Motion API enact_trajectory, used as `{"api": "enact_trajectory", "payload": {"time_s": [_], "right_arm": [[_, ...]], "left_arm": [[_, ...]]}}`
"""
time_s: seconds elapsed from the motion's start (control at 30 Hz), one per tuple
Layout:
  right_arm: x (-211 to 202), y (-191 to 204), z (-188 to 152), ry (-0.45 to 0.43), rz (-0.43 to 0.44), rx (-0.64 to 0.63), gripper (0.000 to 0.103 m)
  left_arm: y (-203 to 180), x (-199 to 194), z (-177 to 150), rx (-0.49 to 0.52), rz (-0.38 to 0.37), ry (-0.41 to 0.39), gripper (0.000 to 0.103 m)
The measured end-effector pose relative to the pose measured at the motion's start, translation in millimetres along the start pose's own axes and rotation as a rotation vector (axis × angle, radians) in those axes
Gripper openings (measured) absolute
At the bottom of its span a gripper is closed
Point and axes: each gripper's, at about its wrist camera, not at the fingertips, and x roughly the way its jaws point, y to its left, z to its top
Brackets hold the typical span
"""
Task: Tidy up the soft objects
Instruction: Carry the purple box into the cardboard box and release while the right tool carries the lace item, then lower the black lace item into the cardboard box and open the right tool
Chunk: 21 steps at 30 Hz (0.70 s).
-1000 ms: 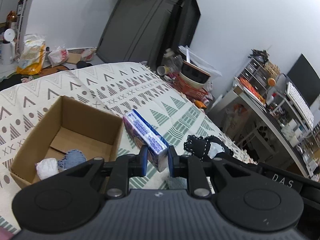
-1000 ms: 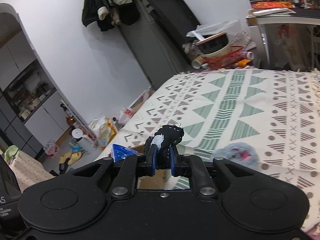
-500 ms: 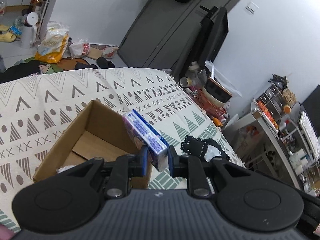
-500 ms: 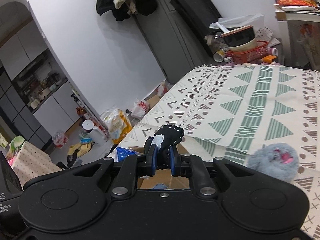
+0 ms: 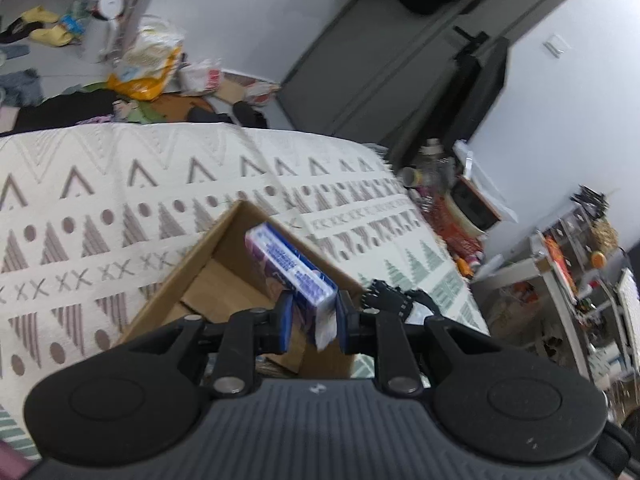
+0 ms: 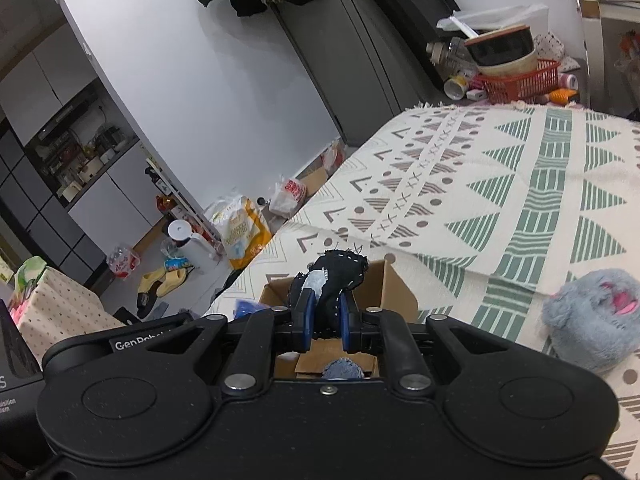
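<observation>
Cardboard box [image 5: 224, 248] on patterned blanket [image 5: 100, 208], cluttered floor [image 5: 60, 40]

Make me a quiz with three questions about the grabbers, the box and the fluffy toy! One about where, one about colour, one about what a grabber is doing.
1. Where is the cardboard box?
A. on the patterned blanket
B. on the floor
C. on a shelf

2. What colour is the fluffy toy lying on the blanket?
A. yellow
B. grey with a bit of pink
C. green

3. What is the right gripper doing?
A. wide open and empty
B. shut on the fluffy toy
C. shut on a black patchwork cloth

Answers:
1. A, the box's walls stand on the blanket with its triangle print all round.
2. B, its fur is grey with a pink patch.
3. C, both blue fingers press the dark cloth between them, above the box. The left gripper likewise grips a blue and white tissue pack.
</observation>
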Motion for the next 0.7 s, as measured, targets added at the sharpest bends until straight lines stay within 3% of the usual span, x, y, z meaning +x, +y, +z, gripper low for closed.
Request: {"api": "enact_trajectory", "payload": {"time_s": [0.4, 0.5, 0.57, 0.7], "right_arm": [[7.9, -5.5, -1.5, 0.036, 0.015, 0.014, 0.014], [14.9, -7.1, -2.0, 0.059, 0.038, 0.031, 0.021], [17.5, -10.9, -2.1, 0.085, 0.026, 0.052, 0.034], [4.5, -19.9, -3.2, 0.072, 0.007, 0.055, 0.041]], "left_arm": [[2.4, -1.0, 3.0, -0.023, 0.057, -0.017, 0.026], [0.4, -3.6, 2.2, -0.007, 0.067, -0.031, 0.031], [1.0, -3.9, 1.9, -0.005, 0.081, -0.032, 0.032], [2.0, -2.7, 1.5, -0.009, 0.107, -0.029, 0.040]]}}
